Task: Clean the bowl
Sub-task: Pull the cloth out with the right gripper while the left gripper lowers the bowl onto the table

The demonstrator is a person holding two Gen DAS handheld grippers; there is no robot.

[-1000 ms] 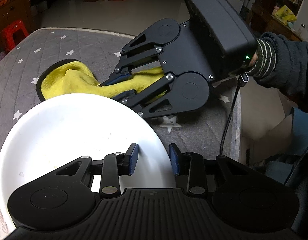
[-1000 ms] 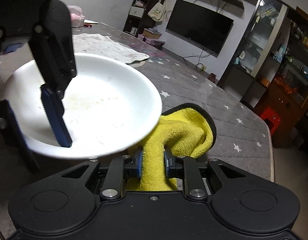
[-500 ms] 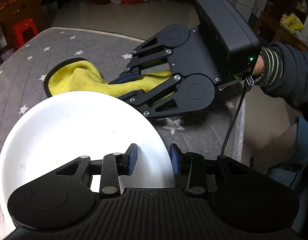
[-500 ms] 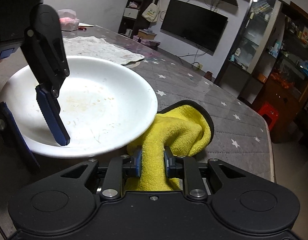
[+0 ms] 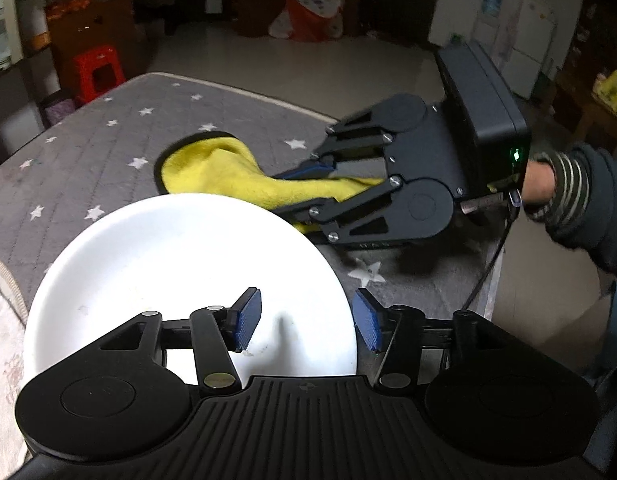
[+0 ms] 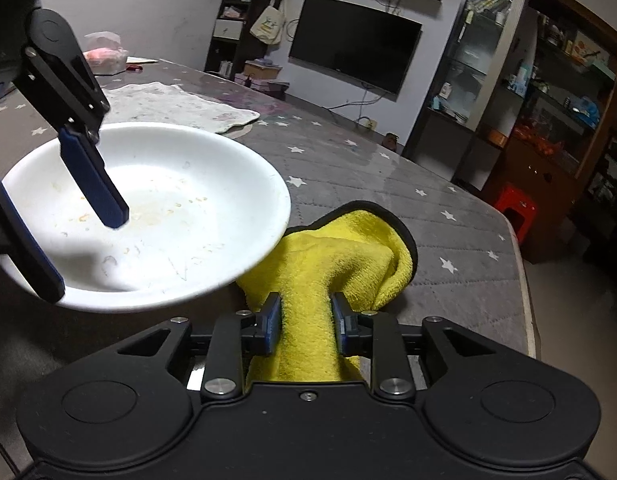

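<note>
Fingers straddle bowl rim, opening | cloth beside bowl

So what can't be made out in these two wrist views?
- Bowl near rim: left wrist view, hidden by left tongs.
- Yellow cloth underside and left edge: right wrist view, under the bowl.
- Bowl residue: left wrist view, washed out by glare.
- Shelf items: too small, dim.

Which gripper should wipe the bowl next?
Right. The right gripper is clamped on the yellow cloth beside the dirty white bowl; the left gripper, jaws just opened, only straddles the rim.
</note>
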